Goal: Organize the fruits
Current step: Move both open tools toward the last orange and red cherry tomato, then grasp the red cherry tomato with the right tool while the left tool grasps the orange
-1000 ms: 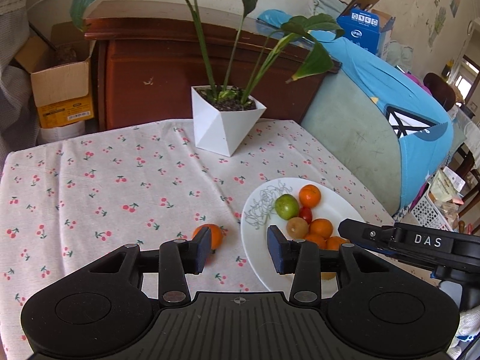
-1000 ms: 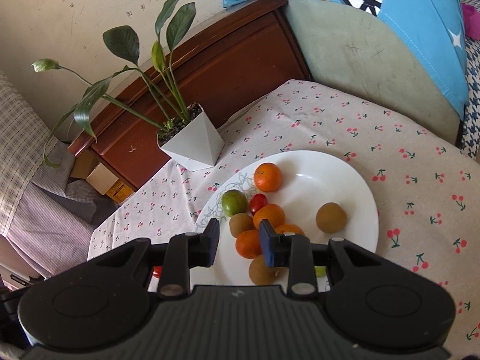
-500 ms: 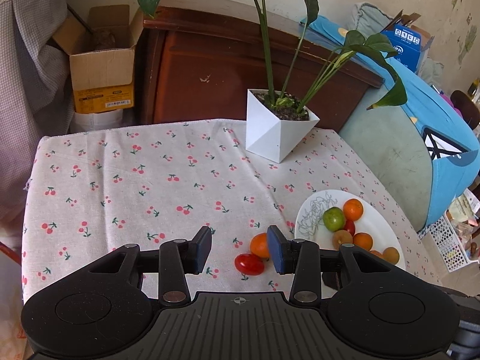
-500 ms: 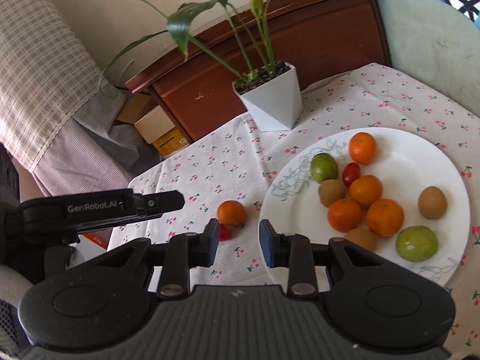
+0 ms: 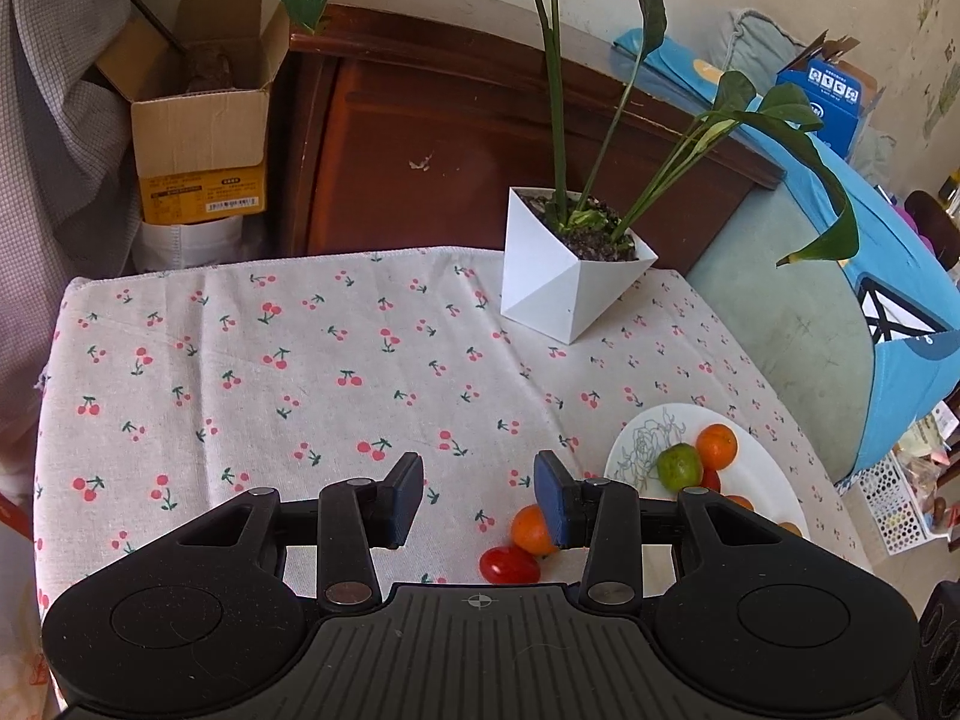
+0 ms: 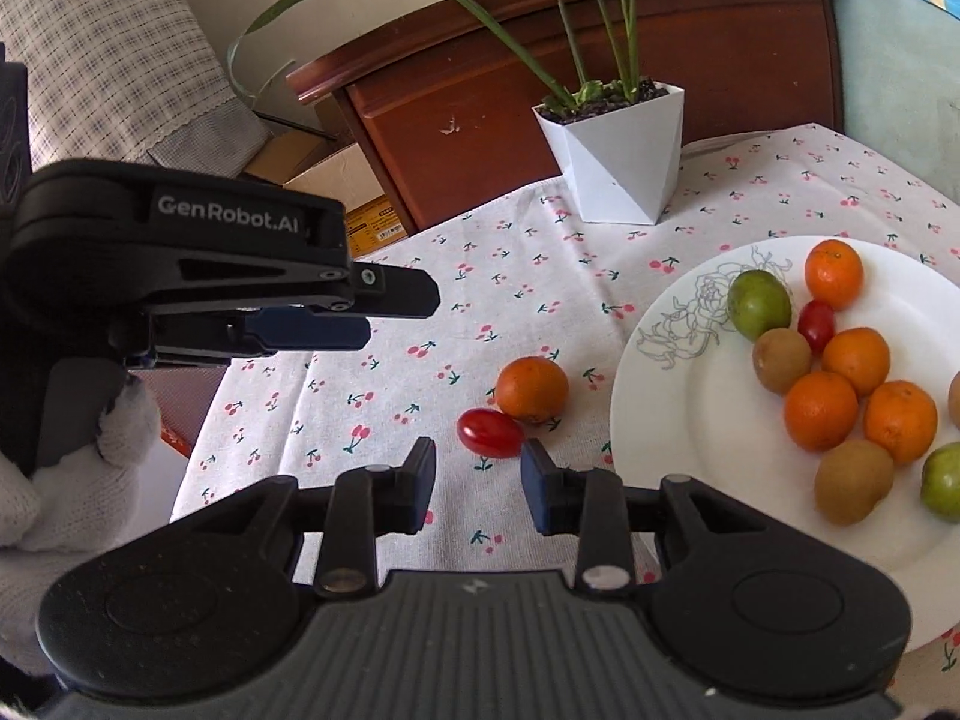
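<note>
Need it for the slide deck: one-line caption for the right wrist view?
Open right gripper approaches a cherry tomato and orange lying beside the fruit plate.

"GenRobot.AI" on the left tool [image 6: 384, 306]

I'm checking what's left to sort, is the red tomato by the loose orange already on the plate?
No, the tomato lies on the tablecloth beside the orange, left of the plate.

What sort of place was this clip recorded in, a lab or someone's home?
Most likely a lived-in home. A cherry-print tablecloth covers a small table holding a potted plant and a plate of fruit; behind are a dark wooden cabinet and a cardboard box.
</note>
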`<state>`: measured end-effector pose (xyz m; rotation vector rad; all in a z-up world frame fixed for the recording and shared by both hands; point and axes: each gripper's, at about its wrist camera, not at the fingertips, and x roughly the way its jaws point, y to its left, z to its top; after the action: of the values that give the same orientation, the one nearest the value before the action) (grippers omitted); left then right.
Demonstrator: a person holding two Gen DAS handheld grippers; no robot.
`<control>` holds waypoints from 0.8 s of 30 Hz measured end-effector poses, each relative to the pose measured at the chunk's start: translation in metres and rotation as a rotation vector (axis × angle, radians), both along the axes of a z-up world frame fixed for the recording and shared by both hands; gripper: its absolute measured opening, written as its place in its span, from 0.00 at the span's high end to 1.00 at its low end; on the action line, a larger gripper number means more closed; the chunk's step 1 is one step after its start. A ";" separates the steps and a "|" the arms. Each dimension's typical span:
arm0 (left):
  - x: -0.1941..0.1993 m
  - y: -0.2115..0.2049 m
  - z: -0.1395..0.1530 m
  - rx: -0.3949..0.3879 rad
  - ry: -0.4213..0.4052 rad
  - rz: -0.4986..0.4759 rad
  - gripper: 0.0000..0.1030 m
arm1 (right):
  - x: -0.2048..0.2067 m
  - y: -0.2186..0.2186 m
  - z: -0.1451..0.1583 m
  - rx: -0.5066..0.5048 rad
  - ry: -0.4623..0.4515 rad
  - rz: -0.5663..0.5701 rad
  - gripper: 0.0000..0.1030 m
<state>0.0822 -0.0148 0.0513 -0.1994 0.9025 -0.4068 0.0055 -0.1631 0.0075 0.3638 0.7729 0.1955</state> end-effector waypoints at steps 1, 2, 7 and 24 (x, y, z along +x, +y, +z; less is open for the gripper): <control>0.001 0.000 0.000 -0.002 0.001 0.000 0.62 | 0.001 0.000 -0.001 0.002 0.005 -0.008 0.66; 0.002 -0.001 0.000 -0.002 0.001 0.000 0.62 | 0.002 0.001 -0.002 0.002 0.007 -0.016 0.66; 0.006 -0.001 0.001 0.011 -0.006 0.009 0.62 | 0.005 0.006 -0.004 0.000 -0.002 -0.032 0.66; 0.004 -0.003 0.000 0.029 -0.014 -0.033 0.62 | 0.008 0.019 -0.006 -0.075 -0.013 -0.012 0.82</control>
<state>0.0864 -0.0180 0.0514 -0.1553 0.8980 -0.4247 0.0136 -0.1442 0.0012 0.2962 0.7633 0.1566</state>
